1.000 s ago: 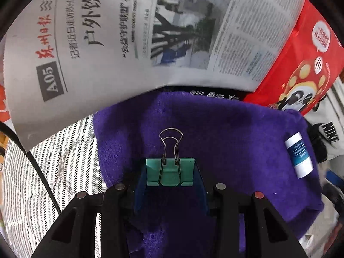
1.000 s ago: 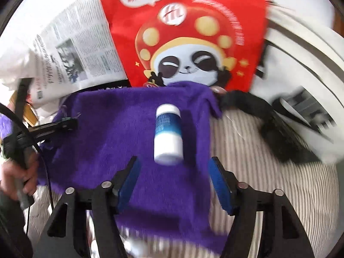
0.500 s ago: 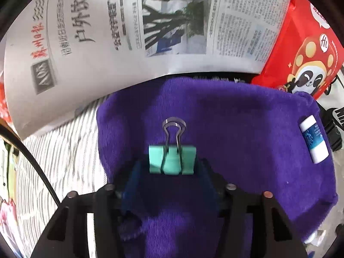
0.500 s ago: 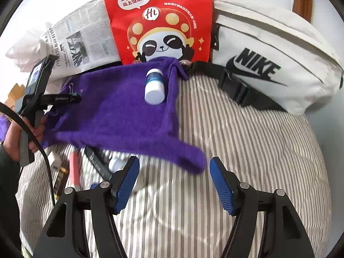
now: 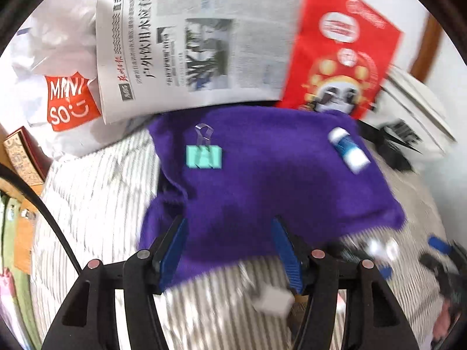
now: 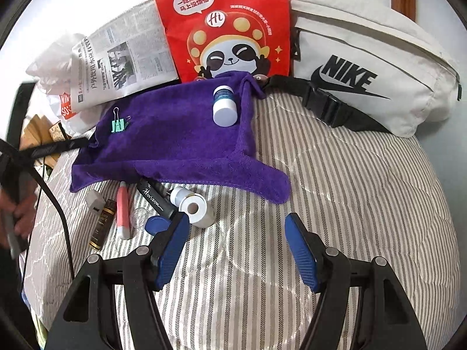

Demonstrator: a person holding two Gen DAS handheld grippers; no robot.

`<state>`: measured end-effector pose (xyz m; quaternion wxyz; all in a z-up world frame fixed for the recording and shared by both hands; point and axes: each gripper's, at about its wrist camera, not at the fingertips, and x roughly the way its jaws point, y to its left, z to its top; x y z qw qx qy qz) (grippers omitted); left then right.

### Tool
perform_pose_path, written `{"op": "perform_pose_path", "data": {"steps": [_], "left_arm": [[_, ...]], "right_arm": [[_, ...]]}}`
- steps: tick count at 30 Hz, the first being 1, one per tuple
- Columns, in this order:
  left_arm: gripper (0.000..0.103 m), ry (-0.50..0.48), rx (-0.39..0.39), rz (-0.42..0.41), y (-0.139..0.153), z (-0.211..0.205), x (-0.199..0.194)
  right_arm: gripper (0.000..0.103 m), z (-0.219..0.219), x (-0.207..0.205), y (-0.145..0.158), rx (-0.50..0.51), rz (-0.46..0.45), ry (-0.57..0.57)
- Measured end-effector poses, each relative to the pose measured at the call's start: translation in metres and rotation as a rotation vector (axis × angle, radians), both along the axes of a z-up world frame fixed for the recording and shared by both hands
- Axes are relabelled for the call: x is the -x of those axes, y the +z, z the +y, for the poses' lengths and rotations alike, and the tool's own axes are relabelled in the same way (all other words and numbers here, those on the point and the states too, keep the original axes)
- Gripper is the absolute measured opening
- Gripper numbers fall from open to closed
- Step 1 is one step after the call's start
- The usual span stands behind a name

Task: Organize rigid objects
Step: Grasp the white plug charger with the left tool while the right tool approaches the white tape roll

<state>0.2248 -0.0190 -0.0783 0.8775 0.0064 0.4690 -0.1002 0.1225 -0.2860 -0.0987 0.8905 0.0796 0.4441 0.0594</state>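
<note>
A purple towel (image 5: 262, 180) (image 6: 175, 143) lies spread on the striped quilt. On its left part rests a green binder clip (image 5: 204, 157) (image 6: 118, 125), free of any grip. A white bottle with a blue label (image 5: 348, 151) (image 6: 224, 106) lies near the towel's far right corner. My left gripper (image 5: 229, 224) hovers over the towel's near edge, well back from the clip. Its jaws are opening with nothing between them. My right gripper (image 6: 238, 218) stands open over bare quilt, in front of the towel.
Small items lie by the towel's near edge: a white plug (image 6: 94, 201), a brown vial (image 6: 102, 224), a pink tube (image 6: 123, 213), a black pen (image 6: 156, 201), a white roll (image 6: 194, 207). Behind stand a newspaper (image 5: 198, 49), a red panda bag (image 6: 227, 26) and a white Nike bag (image 6: 364, 67).
The left gripper let go of the green clip and drew back and up, leaving it on the towel. The right gripper backed away from the bottle, then held still.
</note>
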Motion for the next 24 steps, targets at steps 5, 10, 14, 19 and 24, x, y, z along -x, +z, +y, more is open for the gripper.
{"op": "perform_pose_path", "data": {"steps": [5, 10, 14, 19, 24], "left_arm": [[0.060, -0.076, -0.028, -0.014, -0.016, -0.002, 0.033], [0.060, -0.143, -0.066, -0.021, -0.040, 0.000, 0.052], [0.060, -0.191, -0.117, -0.025, -0.051, -0.007, 0.055], [0.060, -0.184, -0.130, -0.050, -0.053, 0.000, 0.050], [0.060, -0.152, -0.086, -0.038, -0.056, 0.011, 0.043]], "right_arm": [[0.068, -0.006, 0.003, -0.001, -0.032, -0.002, -0.018], [0.068, -0.008, 0.007, -0.001, -0.050, 0.001, -0.022], [0.068, -0.007, 0.009, -0.001, -0.031, 0.006, -0.019], [0.068, -0.006, 0.010, -0.001, -0.016, 0.010, -0.010], [0.068, -0.003, 0.006, -0.005, -0.006, 0.019, -0.001]]}}
